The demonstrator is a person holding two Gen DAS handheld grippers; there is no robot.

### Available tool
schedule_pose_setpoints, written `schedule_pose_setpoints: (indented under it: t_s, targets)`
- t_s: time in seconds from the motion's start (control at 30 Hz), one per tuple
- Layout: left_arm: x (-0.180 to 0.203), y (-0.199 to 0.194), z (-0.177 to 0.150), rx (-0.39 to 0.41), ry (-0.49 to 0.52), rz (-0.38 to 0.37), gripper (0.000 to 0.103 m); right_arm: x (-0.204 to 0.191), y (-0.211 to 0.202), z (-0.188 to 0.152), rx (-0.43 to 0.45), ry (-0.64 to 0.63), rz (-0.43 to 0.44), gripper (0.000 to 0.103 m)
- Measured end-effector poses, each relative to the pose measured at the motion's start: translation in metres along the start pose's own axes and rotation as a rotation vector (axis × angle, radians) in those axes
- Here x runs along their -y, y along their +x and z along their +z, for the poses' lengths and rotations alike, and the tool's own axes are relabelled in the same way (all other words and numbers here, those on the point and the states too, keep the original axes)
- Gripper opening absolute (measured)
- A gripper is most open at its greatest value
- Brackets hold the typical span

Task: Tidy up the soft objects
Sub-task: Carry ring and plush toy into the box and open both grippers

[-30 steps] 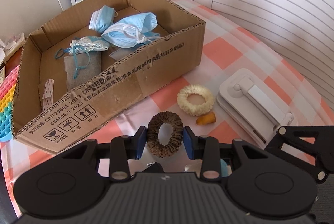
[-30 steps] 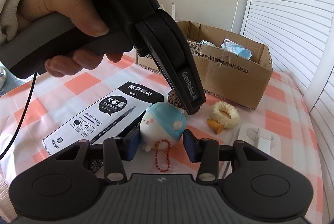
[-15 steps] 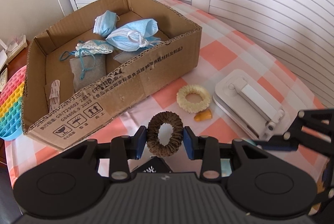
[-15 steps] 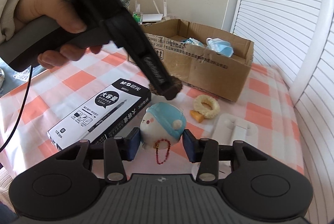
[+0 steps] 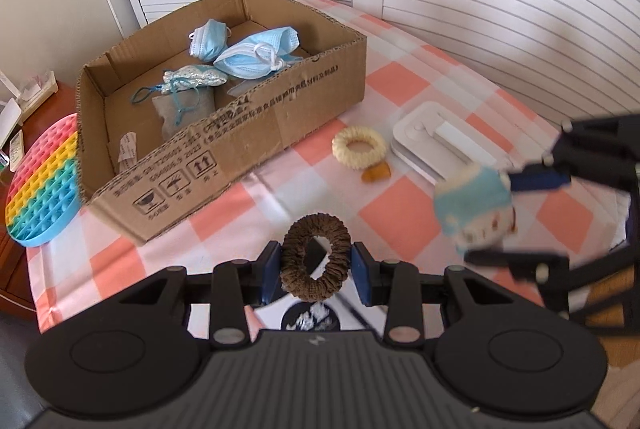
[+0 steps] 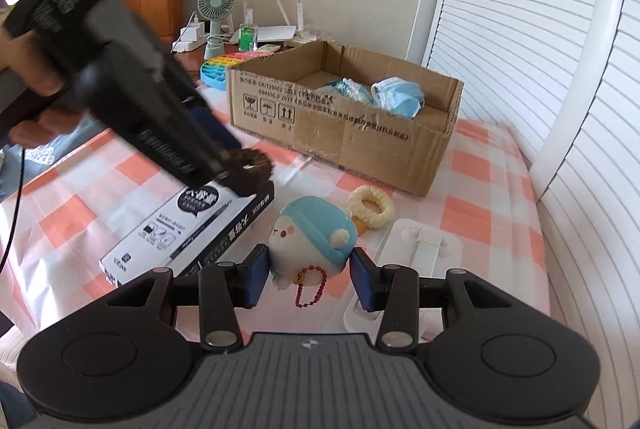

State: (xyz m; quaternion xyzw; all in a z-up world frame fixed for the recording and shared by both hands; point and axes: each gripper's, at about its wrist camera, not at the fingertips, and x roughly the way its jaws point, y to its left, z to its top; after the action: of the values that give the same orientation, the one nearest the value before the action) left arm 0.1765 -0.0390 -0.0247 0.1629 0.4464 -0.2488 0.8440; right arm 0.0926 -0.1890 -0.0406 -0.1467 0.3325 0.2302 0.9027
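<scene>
My left gripper (image 5: 316,263) is shut on a brown scrunchie (image 5: 316,261), held above the checked tablecloth in front of the cardboard box (image 5: 280,121); the scrunchie (image 6: 250,171) also shows in the right wrist view. My right gripper (image 6: 308,275) is shut on a small plush doll with a blue cap (image 6: 312,237) and a red bead chain, lifted off the table; the doll (image 5: 474,205) appears at the right of the left wrist view. Blue face masks (image 5: 256,51) and a grey pouch (image 5: 182,109) lie inside the box. A cream scrunchie (image 5: 358,153) rests on the cloth near the box.
A white folding stand (image 5: 440,145) and a small orange piece (image 5: 376,173) lie near the cream scrunchie. A black-and-white pen box (image 6: 188,229) is on the cloth. A rainbow pop mat (image 5: 40,185) sits left of the box. White louvred doors (image 5: 500,9) stand behind.
Both grippers have risen with their loads. The left gripper moved back from the box, so the pop mat and the right gripper with the doll came into its view.
</scene>
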Motion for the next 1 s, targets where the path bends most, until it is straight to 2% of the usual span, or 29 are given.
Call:
schedule_pose_setpoints:
  t_s: [0.23, 0.43, 0.7, 0.9, 0.93, 0.97, 1.0]
  targets:
    - [-0.004, -0.026, -0.013, 0.012, 0.038, -0.001, 0.037, 0.007, -0.008, 0.024, 0.027, 0.000, -0.023, 0.049]
    - [-0.020, -0.043, -0.007, 0.043, 0.034, 0.003, 0.037, 0.022, -0.008, 0.054, 0.067, 0.013, -0.046, 0.049]
    - [-0.065, -0.037, 0.039, 0.107, -0.047, 0.069, 0.037, 0.050, 0.019, 0.103, 0.086, 0.062, -0.054, 0.049]
    - [-0.104, -0.009, 0.084, 0.126, -0.110, 0.130, 0.037, 0.059, 0.041, 0.127, 0.090, 0.068, -0.066, 0.049]
    - [-0.110, -0.003, 0.089, 0.128, -0.119, 0.140, 0.041, 0.060, 0.045, 0.129, 0.088, 0.068, -0.063, 0.049]
    - [-0.116, 0.004, 0.093, 0.133, -0.131, 0.150, 0.051, 0.060, 0.048, 0.131, 0.086, 0.070, -0.062, 0.049]
    - [-0.121, 0.010, 0.096, 0.136, -0.144, 0.163, 0.074, 0.061, 0.050, 0.132, 0.085, 0.071, -0.064, 0.049]
